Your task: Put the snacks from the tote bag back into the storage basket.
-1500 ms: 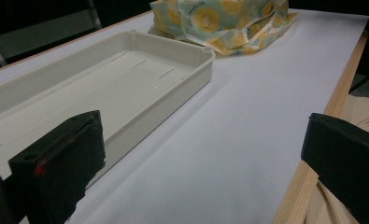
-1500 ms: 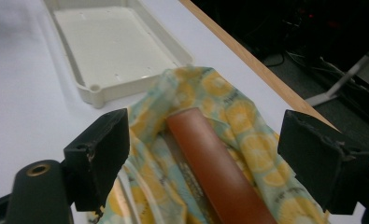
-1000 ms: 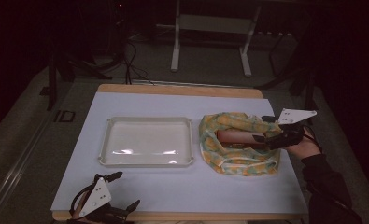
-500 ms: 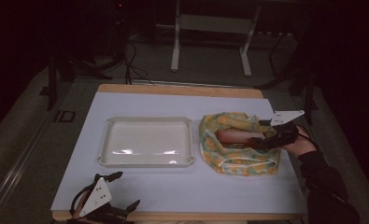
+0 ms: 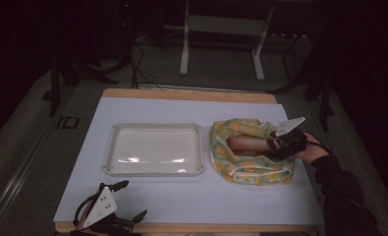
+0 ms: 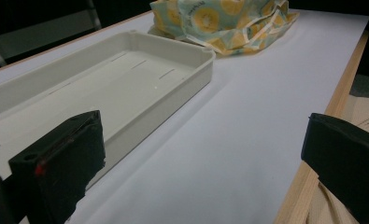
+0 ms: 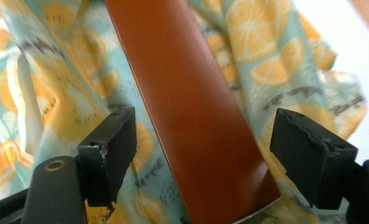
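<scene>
Right gripper (image 5: 275, 147): hanging over the open top of the fabric bag, held from the right side of the counter by a hand in a dark sleeve; its jaws have just been closing but are standing released, with the brown block lying between them and a gap showing on each side in the right gripper view.

Brown block (image 7: 191, 107): lying inside the bag, a long flat reddish-brown piece with a smooth face; in the high view it is stretching left to right, with its right end under the right gripper.

Fabric bag (image 5: 240, 164): sitting on the right half of the counter, just beside the tray; pale cloth printed with orange slices, its rim crumpled and folded outward around the block.

Tray (image 5: 153, 172): resting near the middle of the counter, shallow, cream-coloured and rectangular, with nothing showing on its floor.

Left gripper (image 5: 119, 200): lying at the near left edge of the counter, well apart from the bag; its jaws are standing wide and released, gripping nothing, and pointing toward the tray's near corner.

Counter (image 5: 191, 196): white top with a wooden edge showing along the near and far sides.
</scene>
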Motion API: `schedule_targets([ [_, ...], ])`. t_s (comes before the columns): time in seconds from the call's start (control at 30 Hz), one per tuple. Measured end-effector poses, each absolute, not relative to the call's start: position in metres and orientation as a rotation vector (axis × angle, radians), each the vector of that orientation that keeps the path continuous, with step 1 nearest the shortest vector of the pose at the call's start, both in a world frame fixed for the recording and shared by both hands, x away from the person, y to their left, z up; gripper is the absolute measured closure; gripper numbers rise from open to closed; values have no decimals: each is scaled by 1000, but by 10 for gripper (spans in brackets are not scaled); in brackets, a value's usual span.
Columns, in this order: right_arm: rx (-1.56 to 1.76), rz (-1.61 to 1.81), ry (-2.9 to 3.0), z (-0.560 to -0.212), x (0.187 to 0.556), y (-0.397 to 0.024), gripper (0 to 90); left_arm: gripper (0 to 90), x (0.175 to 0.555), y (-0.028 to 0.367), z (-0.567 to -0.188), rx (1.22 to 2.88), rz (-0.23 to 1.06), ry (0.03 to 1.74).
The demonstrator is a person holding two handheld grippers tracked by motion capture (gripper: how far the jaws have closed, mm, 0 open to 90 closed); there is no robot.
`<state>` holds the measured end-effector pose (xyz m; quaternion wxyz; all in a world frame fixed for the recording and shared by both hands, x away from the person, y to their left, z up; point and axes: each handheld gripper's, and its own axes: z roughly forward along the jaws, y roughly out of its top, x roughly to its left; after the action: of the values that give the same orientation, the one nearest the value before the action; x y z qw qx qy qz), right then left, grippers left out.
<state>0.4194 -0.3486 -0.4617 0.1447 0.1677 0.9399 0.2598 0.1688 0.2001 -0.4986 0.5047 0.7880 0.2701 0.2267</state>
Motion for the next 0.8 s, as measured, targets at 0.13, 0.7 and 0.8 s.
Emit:
schedule_targets([
  [0.13, 474, 689, 2736, -466, 423, -347, 219, 0, 169, 200, -499, 1902, 547, 652],
  [0.7, 392, 529, 2846, -476, 430, -347, 327, 0, 169, 200, -499, 1902, 551, 656],
  [0.8, 381, 521, 2854, -476, 430, -347, 347, 0, 169, 200, -499, 1900, 550, 656],
])
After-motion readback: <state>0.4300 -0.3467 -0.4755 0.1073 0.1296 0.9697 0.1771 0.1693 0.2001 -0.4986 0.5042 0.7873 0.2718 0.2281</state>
